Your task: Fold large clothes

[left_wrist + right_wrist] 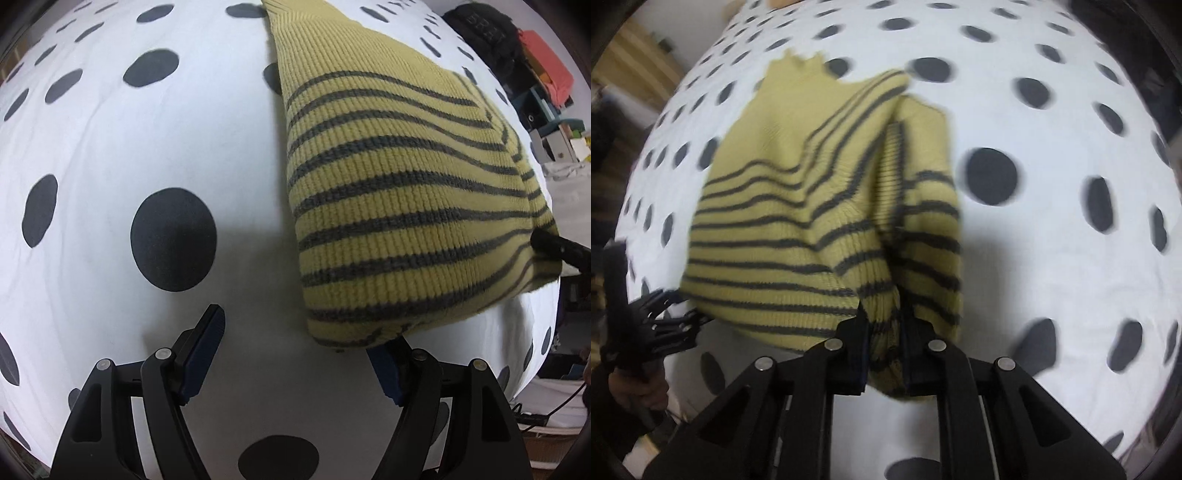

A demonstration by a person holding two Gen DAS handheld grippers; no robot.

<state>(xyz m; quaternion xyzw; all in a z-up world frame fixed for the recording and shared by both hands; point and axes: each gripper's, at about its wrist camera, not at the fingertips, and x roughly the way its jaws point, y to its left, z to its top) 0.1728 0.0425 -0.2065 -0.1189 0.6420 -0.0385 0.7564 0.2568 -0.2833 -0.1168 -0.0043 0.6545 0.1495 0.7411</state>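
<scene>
Gripping a bunched edge of the yellow striped knit sweater [827, 229], your right tongs [884, 354] have the fabric pinched between closed pads, near the garment's lower right corner. Your left tongs [299, 354] stand open over the polka-dot bedsheet [110, 147]; the sweater's near left corner drapes over one finger, but nothing is pressed between the pads.

The sweater lies on the bed, already narrowed: one side is turned in over the body, and a long vertical crease runs up from where you are holding. So the fold looks partly done. What seems left is to take the free corner with your left tongs, bring the lower end up toward the collar, and flatten the stack. The far end of the sweater still lies spread on the sheet.

As for writing, a black fabric item [480, 33] at the far edge of the bed carries pale letters that seem to read "BRAT", though they are small and curved by the lens. The orange box [550, 70] beside it shows no label you can read.
</scene>
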